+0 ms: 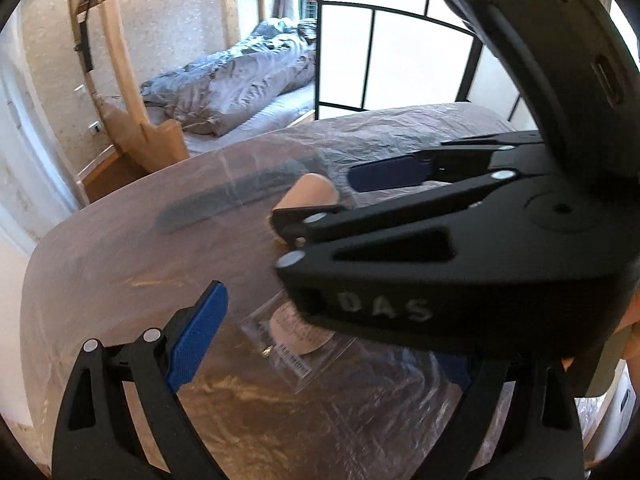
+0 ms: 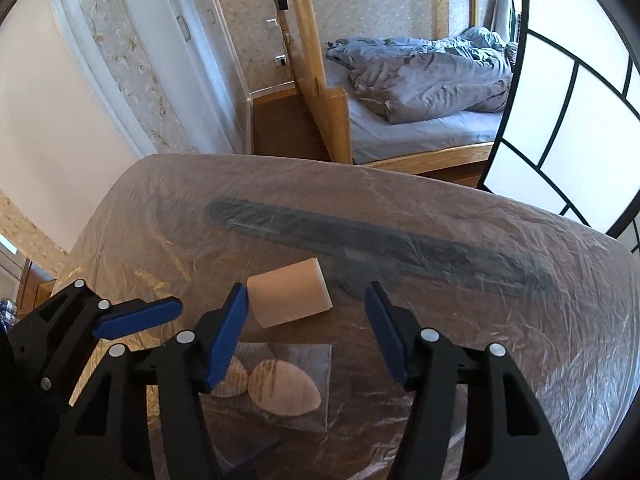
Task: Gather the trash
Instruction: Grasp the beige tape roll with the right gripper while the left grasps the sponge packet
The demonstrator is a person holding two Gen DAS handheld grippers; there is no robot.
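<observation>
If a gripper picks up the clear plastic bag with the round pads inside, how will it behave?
The clear bag looks thin and flat, so probably floppy and light. Its glossy film lies on the plastic-covered table, so it may slide when pushed. The right gripper hovers open above it.

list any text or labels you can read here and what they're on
"DAS": raised letters on the black body of the right gripper, seen in the left wrist view.
Printed lines on the clear plastic packet lying on the plastic-covered table: too small and blurred to read.
The tan card shows no print on its visible face.
Nothing else readable in either view.
</observation>
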